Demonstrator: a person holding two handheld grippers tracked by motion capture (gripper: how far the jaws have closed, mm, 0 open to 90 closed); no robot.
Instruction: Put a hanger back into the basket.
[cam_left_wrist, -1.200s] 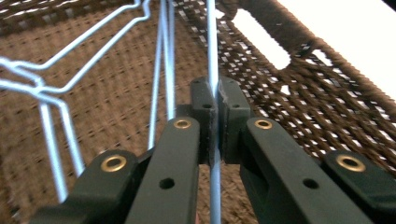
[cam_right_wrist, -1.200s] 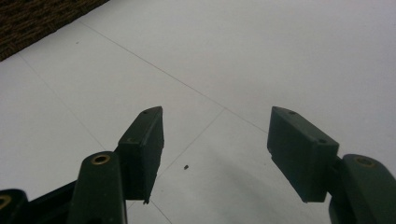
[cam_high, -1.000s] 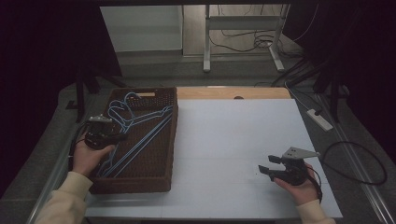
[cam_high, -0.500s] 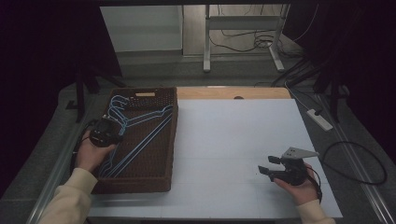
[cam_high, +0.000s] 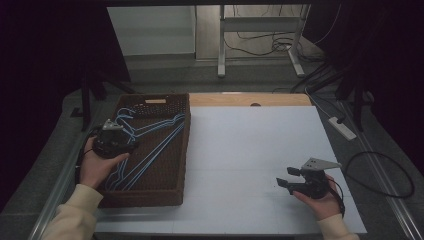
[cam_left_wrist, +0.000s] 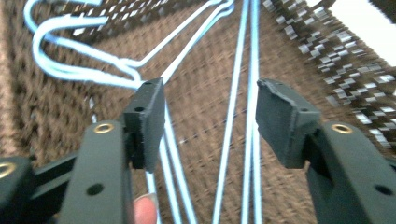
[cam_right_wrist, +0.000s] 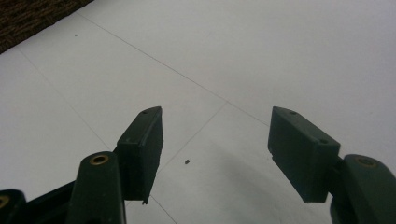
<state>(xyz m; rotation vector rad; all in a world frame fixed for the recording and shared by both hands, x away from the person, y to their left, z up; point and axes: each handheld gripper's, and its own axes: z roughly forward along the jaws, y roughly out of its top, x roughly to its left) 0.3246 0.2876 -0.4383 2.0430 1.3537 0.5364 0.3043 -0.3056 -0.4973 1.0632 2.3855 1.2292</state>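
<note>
Several light-blue wire hangers lie in a brown woven basket at the table's left. My left gripper hovers over the basket's left side, near the hanger hooks. Its jaws have just been opening and now stand wide apart. In the left gripper view the hanger wires run along the basket floor below the gap of the left gripper, and the pads touch none of them. My right gripper rests low over the white table at the front right. The right gripper is open and empty.
The white table top stretches between basket and right hand. A bare wooden strip runs along the table's far edge. A white power strip and black cables lie off the right edge. Metal desk legs stand behind.
The left gripper's jaws have opened and it has shifted slightly. The hangers, lifted at their hook end a second ago, now lie flat in the basket. The right hand has kept still.
</note>
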